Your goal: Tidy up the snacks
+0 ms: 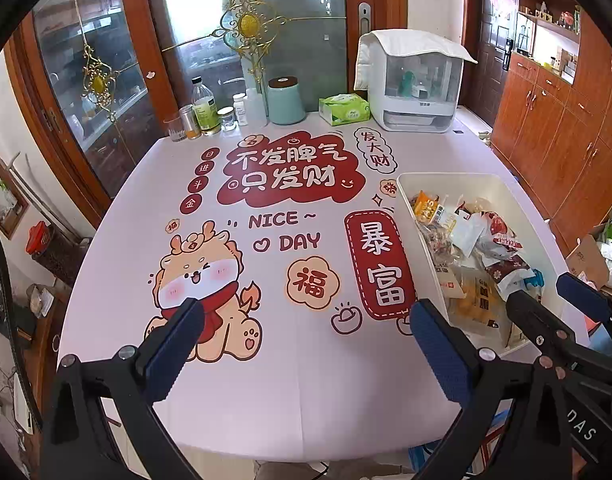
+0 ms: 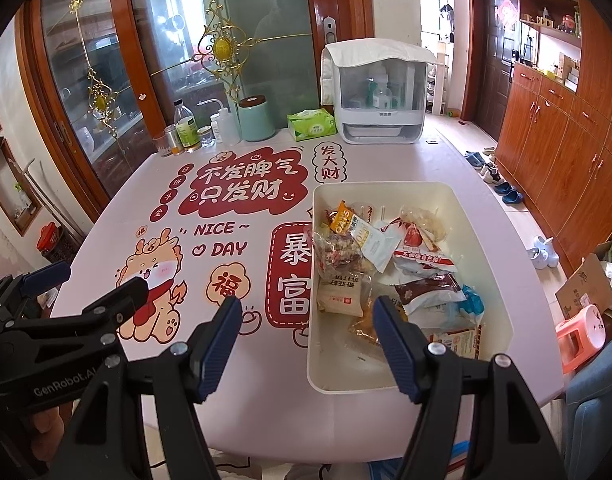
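A cream plastic bin [image 2: 502, 280] stands on the right side of the printed table and holds several snack packets [image 2: 422, 260] in a loose heap. It also shows in the left wrist view [image 1: 410, 232] with its snack packets [image 1: 478, 248]. My left gripper [image 1: 306, 328] is open and empty over the table's front, left of the bin. My right gripper [image 2: 308, 324] is open and empty at the bin's near left corner; it also shows in the left wrist view [image 1: 546, 300].
Bottles and jars [image 1: 204, 116], a mint canister [image 1: 286, 100], a tissue box [image 1: 344, 110] and a covered white appliance [image 1: 414, 80] line the table's far edge. Wooden cabinets [image 2: 566, 140], shoes [image 2: 502, 188] and a pink stool [image 2: 582, 336] are on the right.
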